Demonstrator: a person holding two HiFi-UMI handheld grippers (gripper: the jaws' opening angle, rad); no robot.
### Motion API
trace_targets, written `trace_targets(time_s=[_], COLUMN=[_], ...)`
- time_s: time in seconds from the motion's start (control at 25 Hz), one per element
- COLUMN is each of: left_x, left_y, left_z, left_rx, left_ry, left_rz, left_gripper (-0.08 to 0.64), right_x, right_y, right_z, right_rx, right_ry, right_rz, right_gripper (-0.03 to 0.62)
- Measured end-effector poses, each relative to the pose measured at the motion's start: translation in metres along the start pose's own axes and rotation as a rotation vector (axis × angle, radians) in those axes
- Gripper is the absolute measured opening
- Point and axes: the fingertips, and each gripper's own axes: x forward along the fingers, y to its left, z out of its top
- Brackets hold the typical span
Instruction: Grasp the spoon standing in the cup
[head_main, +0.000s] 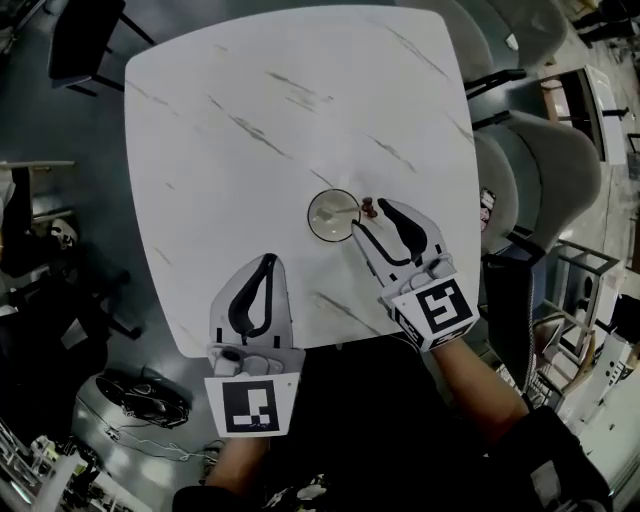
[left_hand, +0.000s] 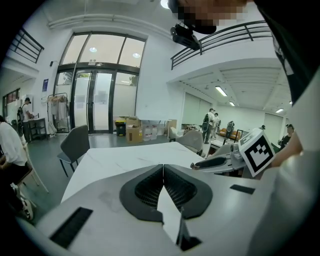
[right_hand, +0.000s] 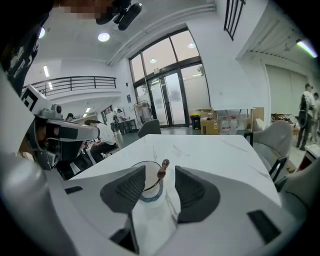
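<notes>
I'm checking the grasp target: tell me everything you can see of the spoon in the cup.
The spoon is slim, with a reddish-brown knobbed handle end. It leans in the clear cup on the white table, handle tilted over the rim toward the right gripper, whose open jaws flank it without touching.

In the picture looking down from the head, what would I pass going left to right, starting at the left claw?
left claw → cup → right claw → grey chair
</notes>
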Motion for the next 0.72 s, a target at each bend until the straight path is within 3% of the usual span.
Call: trace_targets(time_s=[0.16, 0.2, 0.24, 0.52, 0.72], left_x=[0.003, 0.003, 0.002, -0.008, -0.018], left_y=[0.004, 0.005, 0.006, 0.008, 0.000], left_z=[-0.005, -0.006, -0.006, -0.004, -0.001], left_rx=[0.000, -0.003, -0.005, 0.002, 0.002], left_ry=[0.015, 0.017, 0.019, 0.007, -0.028], left_rz=[0.007, 0.009, 0.010, 0.012, -0.001], left_gripper=[0.009, 0.009, 0.009, 0.009, 0.009], right_x=[0.015, 0.017, 0.018, 0.009, -0.014], right_y=[-0.004, -0.005, -0.006, -0.002, 0.001], right_z=[0.000, -0.001, -0.002, 0.005, 0.023], right_rx=[0.023, 0.027, 0.035, 0.054, 0.061], right_ry=[0.011, 0.022, 0.029, 0.019, -0.052], right_rz=[-0.010, -0.011, -0.010, -0.011, -0.031], right_gripper=[0.221, 0.188, 0.110, 0.098, 0.098])
